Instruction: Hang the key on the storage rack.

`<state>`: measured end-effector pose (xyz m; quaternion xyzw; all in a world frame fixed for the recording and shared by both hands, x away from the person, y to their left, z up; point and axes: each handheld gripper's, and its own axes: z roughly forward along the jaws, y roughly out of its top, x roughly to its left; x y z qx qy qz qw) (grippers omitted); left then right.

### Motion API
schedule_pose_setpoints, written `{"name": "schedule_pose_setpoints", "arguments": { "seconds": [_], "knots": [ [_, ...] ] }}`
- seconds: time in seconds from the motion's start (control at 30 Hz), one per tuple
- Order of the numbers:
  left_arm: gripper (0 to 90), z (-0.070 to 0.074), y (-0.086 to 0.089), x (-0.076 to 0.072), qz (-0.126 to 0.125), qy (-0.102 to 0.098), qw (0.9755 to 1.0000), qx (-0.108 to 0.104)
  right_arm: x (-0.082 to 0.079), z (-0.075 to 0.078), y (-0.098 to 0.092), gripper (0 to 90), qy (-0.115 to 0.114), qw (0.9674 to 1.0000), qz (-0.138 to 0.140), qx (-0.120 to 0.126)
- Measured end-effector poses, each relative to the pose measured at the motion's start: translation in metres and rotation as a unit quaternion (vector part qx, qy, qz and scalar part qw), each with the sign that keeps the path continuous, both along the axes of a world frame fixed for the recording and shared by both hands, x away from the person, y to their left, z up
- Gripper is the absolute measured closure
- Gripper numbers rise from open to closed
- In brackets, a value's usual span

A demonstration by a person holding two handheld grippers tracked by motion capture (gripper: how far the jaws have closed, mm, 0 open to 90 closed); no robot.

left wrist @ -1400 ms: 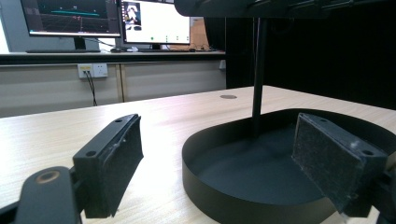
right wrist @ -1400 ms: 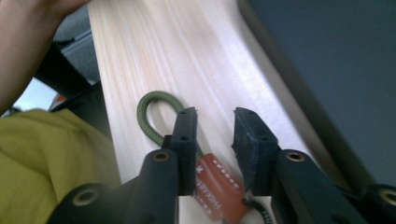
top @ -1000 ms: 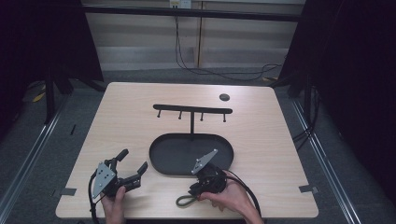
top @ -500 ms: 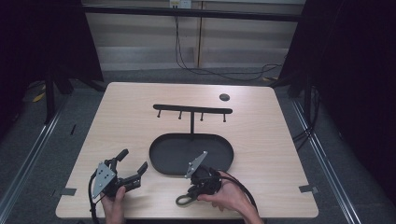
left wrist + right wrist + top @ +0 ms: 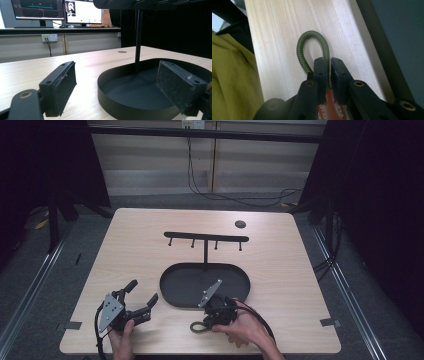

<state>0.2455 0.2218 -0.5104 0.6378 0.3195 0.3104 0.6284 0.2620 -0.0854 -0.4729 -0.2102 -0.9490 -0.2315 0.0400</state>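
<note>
On the near left part of the pale wooden desk point(image 5: 130, 250), the left claw point(image 5: 140, 298) is lying low in the person's left hand point(image 5: 121, 340), its jaws standing wide apart with nothing between them. In the left gripper view the two black padded jaws are framing the near left wall of the black oval tray point(image 5: 117, 100), and the tray's thin upright post point(image 5: 138, 37) is rising from the tray's far side toward a dark crossbar at the top of the frame. Beyond the desk, monitors point(image 5: 37, 10) are glowing on a far counter.

In the high view the tray point(image 5: 172, 287) is sitting at the middle of the desk, with the hanger rack's crossbar point(image 5: 206, 236) and its four small pegs standing above its far edge. A small dark round disc point(image 5: 240, 224) is lying far to the right, well apart from the rack.

The right claw point(image 5: 200, 326) is being held in the person's right hand point(image 5: 247, 327) just near of the tray's near right rim. Its jaws are pressing together on a green cord loop point(image 5: 312, 48), which is sticking out past the jaw tips over the desk. In the right gripper view, an orange-brown tag point(image 5: 329, 108) is showing between the jaws below the cord, and yellow-green cloth point(image 5: 232, 80) is lying at the left edge. In the high view the loop point(image 5: 196, 327) is lying on the desk just left of the right hand, near the desk's near edge.
</note>
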Motion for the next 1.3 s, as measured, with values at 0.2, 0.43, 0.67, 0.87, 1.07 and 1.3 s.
{"name": "schedule_pose_setpoints", "arguments": {
  "seconds": [0.2,0.43,0.67,0.87,1.07,1.3],
  "knots": [
    [15.7,0.000,0.000,0.000,0.000,0.000,1.0000,0.000,0.003,0.003,0.003,81.8,-0.003,0.9996,0.001,-0.030],
    [15.7,0.000,0.000,0.000,-0.003,0.000,1.0000,0.001,0.005,0.004,0.008,79.6,-0.004,0.9987,0.002,-0.050],
    [15.7,0.000,0.000,0.000,-0.003,0.000,1.0000,-0.001,0.005,0.003,0.010,83.6,-0.005,0.9982,0.002,-0.060],
    [15.7,0.000,0.000,0.000,-0.007,0.000,1.0000,-0.002,0.007,0.004,0.014,85.2,0.000,0.9971,-0.001,-0.077],
    [15.7,0.000,0.000,0.000,-0.007,0.000,1.0000,-0.002,0.012,0.007,0.016,85.6,0.010,0.9967,0.002,-0.081],
    [15.7,0.000,0.000,0.000,-0.007,0.000,1.0000,-0.002,0.018,0.023,0.010,85.6,0.016,0.9972,-0.006,-0.073]
  ]
}}
